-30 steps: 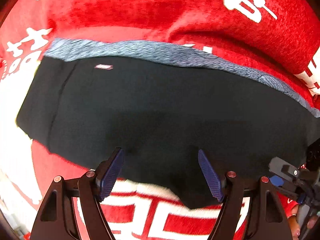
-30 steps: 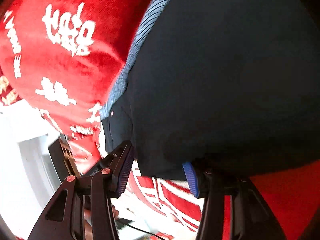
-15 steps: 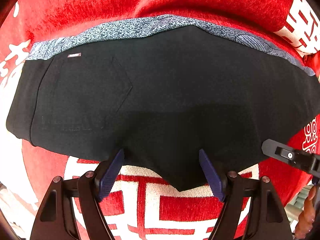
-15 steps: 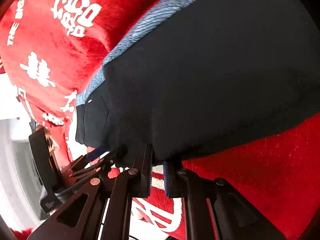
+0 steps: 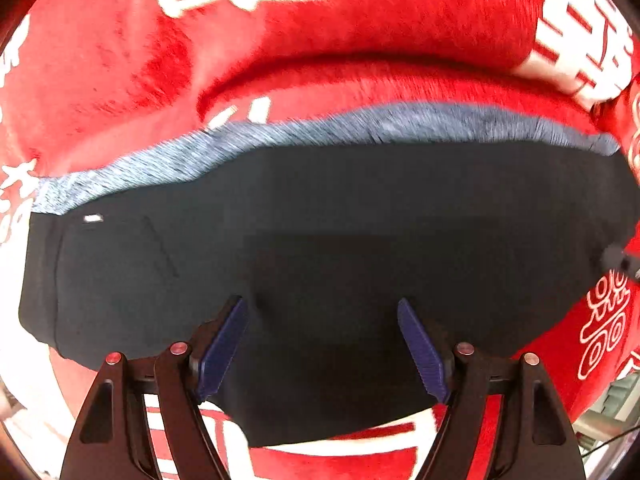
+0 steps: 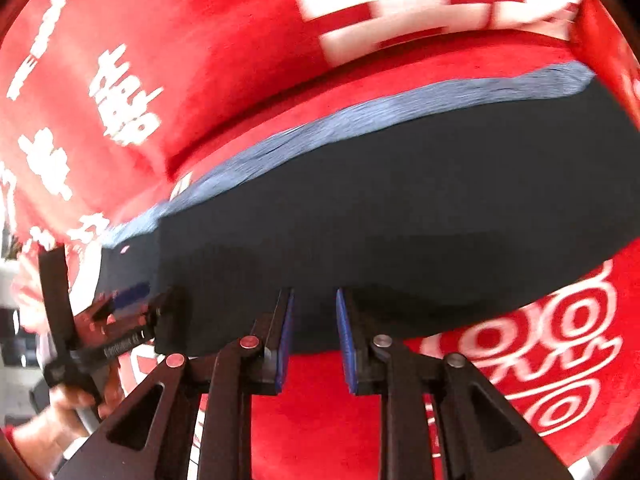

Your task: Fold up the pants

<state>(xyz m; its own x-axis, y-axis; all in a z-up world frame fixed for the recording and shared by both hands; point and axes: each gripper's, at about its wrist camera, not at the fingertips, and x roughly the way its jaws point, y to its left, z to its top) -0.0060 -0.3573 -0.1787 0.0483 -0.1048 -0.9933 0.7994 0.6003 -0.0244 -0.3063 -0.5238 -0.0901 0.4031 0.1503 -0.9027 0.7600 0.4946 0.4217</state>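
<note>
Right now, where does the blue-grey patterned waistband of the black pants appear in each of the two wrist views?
Left wrist view: the blue-grey patterned waistband runs across the middle as an arc, above the black pants.
Right wrist view: the waistband slants from lower left up to upper right.
Shared landmark: the small white label near the waistband's left end, also faintly visible in the right wrist view.

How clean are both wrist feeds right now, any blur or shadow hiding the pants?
Left wrist view: motion blur streaks the blue-grey waistband and the red blanket; a soft shadow darkens the black pants ahead of the left gripper. Right wrist view: heavier smear across the blanket's white characters and the waistband; fisheye bends the pants' edges; the right gripper stays sharp.
</note>
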